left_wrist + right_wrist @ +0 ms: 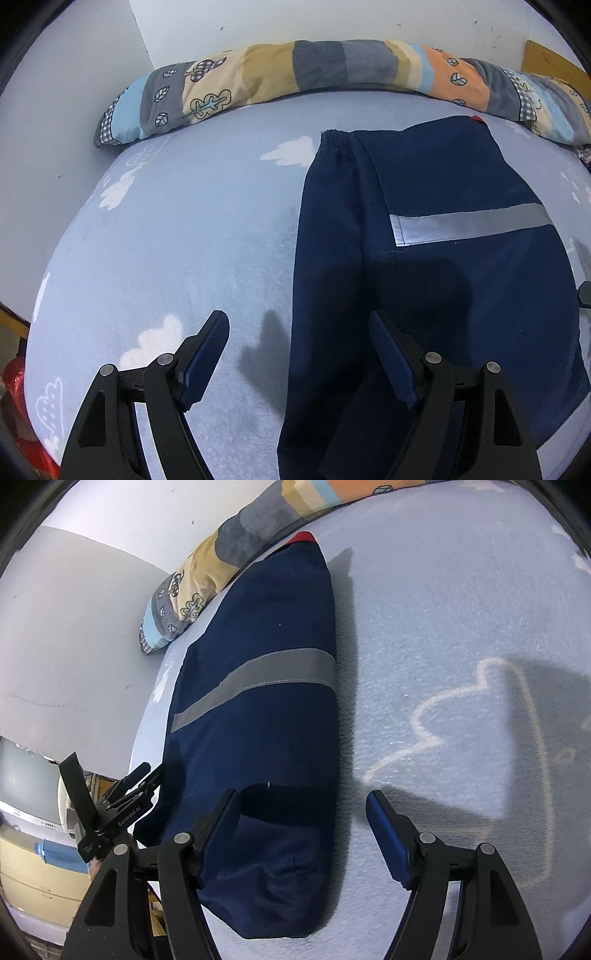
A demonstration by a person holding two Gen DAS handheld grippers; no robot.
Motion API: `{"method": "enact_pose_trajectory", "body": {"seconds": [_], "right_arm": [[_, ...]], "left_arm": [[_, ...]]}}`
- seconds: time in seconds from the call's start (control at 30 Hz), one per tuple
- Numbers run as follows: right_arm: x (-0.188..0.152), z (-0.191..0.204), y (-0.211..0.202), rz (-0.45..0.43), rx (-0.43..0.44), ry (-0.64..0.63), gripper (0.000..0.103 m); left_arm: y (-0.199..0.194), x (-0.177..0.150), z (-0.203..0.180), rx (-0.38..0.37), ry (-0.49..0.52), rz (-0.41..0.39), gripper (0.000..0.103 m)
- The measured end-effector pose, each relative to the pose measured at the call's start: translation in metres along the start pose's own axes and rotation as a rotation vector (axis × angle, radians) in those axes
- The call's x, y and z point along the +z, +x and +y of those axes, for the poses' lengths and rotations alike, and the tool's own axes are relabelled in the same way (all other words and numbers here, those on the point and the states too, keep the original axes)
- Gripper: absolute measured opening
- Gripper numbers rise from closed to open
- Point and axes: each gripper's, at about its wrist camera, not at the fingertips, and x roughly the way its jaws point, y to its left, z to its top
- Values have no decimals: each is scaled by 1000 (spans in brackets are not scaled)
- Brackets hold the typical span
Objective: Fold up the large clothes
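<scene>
A navy garment (424, 295) with a grey reflective stripe (469, 221) lies folded lengthwise on the light blue bed sheet (184, 240); an elastic cuff or waistband shows at its far end. My left gripper (299, 354) hovers open above the garment's left edge, one finger over the sheet and the other over the cloth, holding nothing. In the right wrist view the same garment (266, 720) runs away from me. My right gripper (303, 830) is open over its right edge and empty. The left gripper (122, 801) shows at the garment's far side.
A rolled patchwork quilt (332, 70) lies along the white wall at the back of the bed. A wooden board (546, 62) stands at the back right. Something red (14, 373) sits off the bed's left edge. Furniture and a blue bottle (55, 853) stand beside the bed.
</scene>
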Motion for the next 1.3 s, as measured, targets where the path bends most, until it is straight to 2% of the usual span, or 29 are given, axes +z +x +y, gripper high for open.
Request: {"method": "enact_pose_trajectory", "body": {"seconds": [0.4, 0.67, 0.97, 1.17, 1.3], "right_arm": [[2, 4, 7, 1, 11, -3, 75], [2, 4, 7, 2, 12, -5, 75], [2, 4, 9, 4, 13, -7, 76], [3, 5, 10, 2, 11, -9, 76], [3, 5, 11, 2, 13, -7, 76]], "left_arm": [[4, 3, -3, 16, 24, -1, 78], [2, 2, -14, 65, 81, -16, 78], [2, 1, -17, 75, 97, -21, 78], [3, 5, -12, 52, 80, -12, 78], [5, 14, 5, -42, 12, 11, 78]]}}
